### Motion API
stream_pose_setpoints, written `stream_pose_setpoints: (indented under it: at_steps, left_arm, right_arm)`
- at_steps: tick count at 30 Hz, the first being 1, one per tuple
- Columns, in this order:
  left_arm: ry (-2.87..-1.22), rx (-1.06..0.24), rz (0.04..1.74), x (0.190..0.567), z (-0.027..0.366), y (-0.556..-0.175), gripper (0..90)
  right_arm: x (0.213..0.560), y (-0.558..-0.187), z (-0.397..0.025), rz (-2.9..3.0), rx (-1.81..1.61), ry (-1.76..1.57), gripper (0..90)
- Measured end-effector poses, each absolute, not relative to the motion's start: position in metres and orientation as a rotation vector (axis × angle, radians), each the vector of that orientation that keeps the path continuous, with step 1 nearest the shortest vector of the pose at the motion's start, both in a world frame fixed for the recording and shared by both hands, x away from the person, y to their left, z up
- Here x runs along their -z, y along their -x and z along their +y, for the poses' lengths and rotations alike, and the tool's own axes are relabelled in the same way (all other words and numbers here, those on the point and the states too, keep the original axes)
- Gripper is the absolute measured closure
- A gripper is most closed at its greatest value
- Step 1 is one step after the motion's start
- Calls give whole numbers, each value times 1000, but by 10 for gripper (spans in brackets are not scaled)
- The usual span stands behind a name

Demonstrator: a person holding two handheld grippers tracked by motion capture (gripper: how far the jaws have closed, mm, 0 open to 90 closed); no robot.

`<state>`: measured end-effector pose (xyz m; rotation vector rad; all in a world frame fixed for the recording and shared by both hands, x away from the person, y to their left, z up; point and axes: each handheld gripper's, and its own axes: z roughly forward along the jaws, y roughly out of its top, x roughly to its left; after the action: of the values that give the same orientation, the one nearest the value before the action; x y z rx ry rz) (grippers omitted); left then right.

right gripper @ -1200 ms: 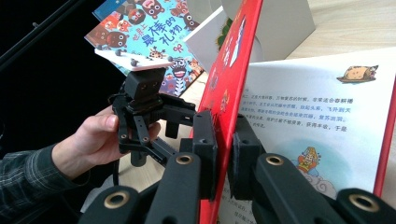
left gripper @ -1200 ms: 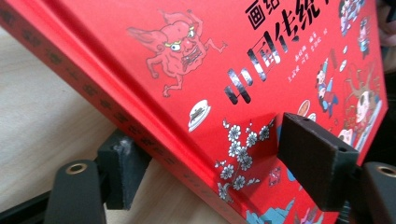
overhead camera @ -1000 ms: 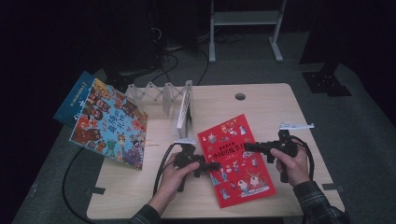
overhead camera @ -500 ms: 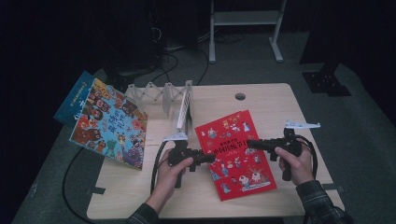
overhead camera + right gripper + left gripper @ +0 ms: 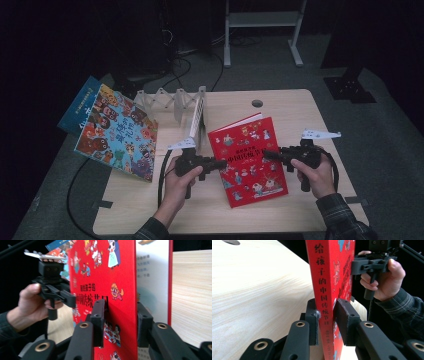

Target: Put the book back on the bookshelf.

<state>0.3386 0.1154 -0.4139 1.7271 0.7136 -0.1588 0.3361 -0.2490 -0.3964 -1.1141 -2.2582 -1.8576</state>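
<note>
- Far left, a colourful picture book [image 5: 117,132] leans off the left edge of the table [image 5: 280,107], with a blue book [image 5: 82,102] tucked behind it.
- Next along, a white folding rack [image 5: 172,100] stands at the back of the table, one thin book upright in it.
- The left gripper [image 5: 220,163] has its jaws closed tight on the spine edge of the red book [image 5: 248,157]; in the left gripper view the black pads press the spine [image 5: 324,297] from both sides.
- The red book sits mid-table, between the two hands, its far edge lifted so white pages show there.
- The right gripper [image 5: 268,154] clamps the book's opposite edge; in the right gripper view its jaws pinch the front cover [image 5: 117,285], the pages showing behind it.
- Both hands stay near the front edge of the table.
</note>
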Motion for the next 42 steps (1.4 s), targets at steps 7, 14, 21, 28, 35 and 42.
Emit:
stream_pose_setpoints:
  at_steps: [7,14,21,28,35,42]
  left_arm:
    - [-1732,157,679,405,115,-334,759]
    - [-1709,152,655,397,116,-330,787]
    - [-1689,143,671,394,121,-331,793]
    - [-1664,137,695,393,127,-333,796]
    - [-1664,114,709,388,134,-332,796]
    - [-1665,93,727,383,142,-332,796]
  right_arm:
    - [398,-337,-246,-2315,1845,1138,566]
    - [398,-337,-244,-2359,1844,1156,530]
    - [397,-336,-243,-2408,1822,1162,507]
    - [400,-336,-246,-2469,1821,1202,438]
    - [409,-341,-258,-2564,1777,1325,315]
    - [430,-349,-268,-2685,1550,1517,256]
